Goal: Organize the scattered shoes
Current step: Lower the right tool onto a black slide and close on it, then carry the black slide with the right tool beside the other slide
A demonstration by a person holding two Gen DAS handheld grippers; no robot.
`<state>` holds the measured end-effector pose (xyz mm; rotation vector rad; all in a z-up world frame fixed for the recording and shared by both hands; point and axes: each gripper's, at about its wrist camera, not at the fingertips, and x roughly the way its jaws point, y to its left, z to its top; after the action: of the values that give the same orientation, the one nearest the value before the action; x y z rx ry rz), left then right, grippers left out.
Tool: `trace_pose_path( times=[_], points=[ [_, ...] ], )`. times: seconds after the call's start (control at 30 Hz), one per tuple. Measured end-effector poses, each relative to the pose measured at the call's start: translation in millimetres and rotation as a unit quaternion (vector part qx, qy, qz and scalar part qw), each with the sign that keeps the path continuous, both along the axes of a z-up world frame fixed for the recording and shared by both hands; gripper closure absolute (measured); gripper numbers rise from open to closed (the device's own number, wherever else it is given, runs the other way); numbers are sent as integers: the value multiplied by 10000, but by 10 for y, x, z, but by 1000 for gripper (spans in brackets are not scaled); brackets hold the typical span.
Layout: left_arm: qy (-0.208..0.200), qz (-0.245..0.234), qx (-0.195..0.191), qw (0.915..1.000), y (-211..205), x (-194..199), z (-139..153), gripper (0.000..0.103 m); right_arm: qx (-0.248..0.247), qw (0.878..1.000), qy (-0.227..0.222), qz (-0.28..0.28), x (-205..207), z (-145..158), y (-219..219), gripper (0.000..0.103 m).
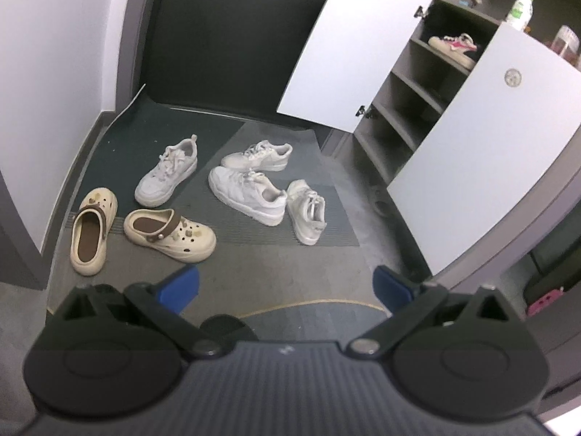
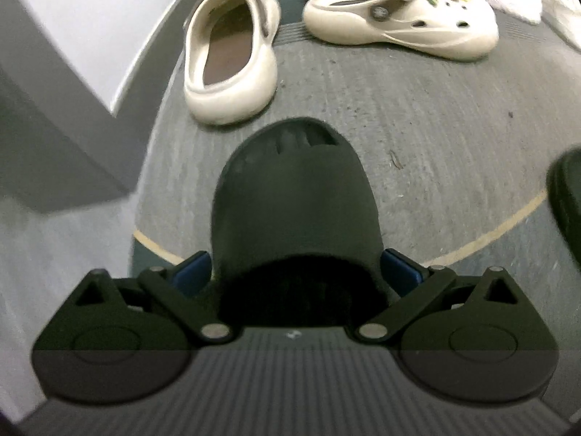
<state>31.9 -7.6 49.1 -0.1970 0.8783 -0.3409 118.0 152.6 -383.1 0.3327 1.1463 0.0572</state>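
Several shoes lie on the floor mat: two cream clogs (image 1: 92, 230) (image 1: 170, 234) and several white sneakers (image 1: 169, 170) (image 1: 248, 194) (image 1: 259, 156) (image 1: 308, 210). A pink and white shoe (image 1: 454, 46) sits on the top shelf of the open cabinet (image 1: 403, 116). My left gripper (image 1: 287, 283) is open and empty, above the floor near the clogs. My right gripper (image 2: 296, 269) has its blue pads (image 2: 192, 270) on both sides of a black slipper (image 2: 294, 196) on the floor. The cream clogs (image 2: 232, 54) (image 2: 403, 18) lie beyond it.
Another black slipper (image 2: 566, 196) lies at the right edge. The cabinet's white doors (image 1: 348, 47) (image 1: 483, 152) stand open. A bottle (image 1: 521, 9) and a jar (image 1: 564, 43) stand on top of the cabinet. A white wall (image 1: 54, 54) and dark door (image 1: 232, 36) bound the entry.
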Motion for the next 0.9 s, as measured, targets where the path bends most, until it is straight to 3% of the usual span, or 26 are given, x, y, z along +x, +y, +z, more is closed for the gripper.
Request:
trace_pose_path(
  times=[0.13, 0.23, 0.37, 0.47, 0.57, 0.7, 0.9],
  points=[
    [-8, -84, 215, 9997, -91, -19, -64, 0, 475, 9986, -181, 132, -68, 23, -228, 0],
    [23, -271, 222, 9994, -201, -97, -84, 0, 900, 9930, -714, 286, -221, 105, -592, 0],
    [66, -519, 232, 9984, -349, -201, -109, 0, 18, 9799, -1660, 1107, -328, 364, -1132, 0],
    [276, -838, 204, 9959, -478, -332, -189, 0, -746, 9633, -2009, 1613, -373, 467, -1534, 0],
    [588, -1126, 248, 9916, -584, -457, -317, 0, -1218, 9619, -1873, 1578, -391, 481, -2108, 0],
    [1073, -1465, 168, 9832, -628, -604, -449, 0, -945, 9765, -1521, 1203, -466, 400, -2671, 0],
    [1055, -1310, 256, 9854, -539, -631, -516, 0, -986, 9795, -941, 1483, -595, 93, -3003, 0]
  ],
)
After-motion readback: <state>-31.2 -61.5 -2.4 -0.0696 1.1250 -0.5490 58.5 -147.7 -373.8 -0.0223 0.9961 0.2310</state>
